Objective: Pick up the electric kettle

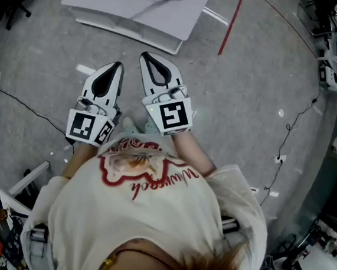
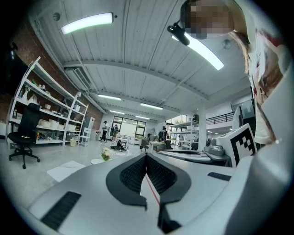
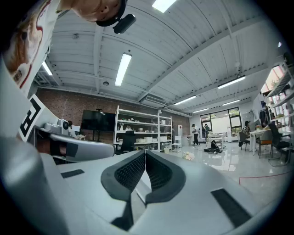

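From the head view I see the left gripper and the right gripper held side by side in front of the person's white shirt, both pointing toward the white platform that lies on the grey floor. Their tips sit on the near side of that platform, apart from its edge. The right one reaches a little closer to it than the left.

In the left gripper view the two fingers meet at their tips, with nothing between them. The right gripper view shows the same: fingers together and empty.

A red line runs along the floor just to the right of the platform. A thin black cable trails across the floor to the platform's lower left.

I cannot tell where the electric kettle is, as no view shows it.
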Available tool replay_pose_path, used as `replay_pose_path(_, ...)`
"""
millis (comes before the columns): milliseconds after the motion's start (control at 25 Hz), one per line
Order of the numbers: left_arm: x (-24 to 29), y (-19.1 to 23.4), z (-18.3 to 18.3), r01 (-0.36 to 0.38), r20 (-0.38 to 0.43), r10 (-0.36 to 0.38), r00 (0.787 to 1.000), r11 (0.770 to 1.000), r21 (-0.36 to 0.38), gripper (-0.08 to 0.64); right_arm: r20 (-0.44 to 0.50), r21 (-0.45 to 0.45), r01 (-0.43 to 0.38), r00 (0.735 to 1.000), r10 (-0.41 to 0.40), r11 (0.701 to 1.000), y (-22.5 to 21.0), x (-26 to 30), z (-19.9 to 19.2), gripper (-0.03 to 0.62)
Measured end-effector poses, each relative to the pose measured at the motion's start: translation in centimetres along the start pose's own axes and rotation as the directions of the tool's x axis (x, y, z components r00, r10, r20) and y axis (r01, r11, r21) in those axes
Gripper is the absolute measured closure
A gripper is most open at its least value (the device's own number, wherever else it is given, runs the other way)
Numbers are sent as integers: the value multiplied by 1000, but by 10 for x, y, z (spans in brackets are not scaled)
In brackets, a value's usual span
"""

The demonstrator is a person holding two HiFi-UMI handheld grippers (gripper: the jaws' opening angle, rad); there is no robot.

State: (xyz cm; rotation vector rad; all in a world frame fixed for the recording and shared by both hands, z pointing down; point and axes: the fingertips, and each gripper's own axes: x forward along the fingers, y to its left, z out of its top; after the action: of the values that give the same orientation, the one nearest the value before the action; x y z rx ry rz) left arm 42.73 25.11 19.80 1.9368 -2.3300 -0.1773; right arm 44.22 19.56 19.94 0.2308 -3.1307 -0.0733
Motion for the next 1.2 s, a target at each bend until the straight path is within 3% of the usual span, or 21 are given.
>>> replay_pose_path(360, -2, 1, 0, -10, 11, 10, 1000, 1000, -11, 561, 5, -10, -1, 1000, 1, 1000, 3, 0, -1, 575)
replay_pose_path(600, 4, -3, 0, -10, 10, 10, 1000, 1000, -12, 561, 53, 37, -4, 999, 2, 999, -5, -3, 4, 574)
replay_pose_path(1200, 49, -22, 5, -80, 50, 80, 996, 997, 3, 561, 105, 17, -57, 993, 55, 998, -56, -5, 11, 574)
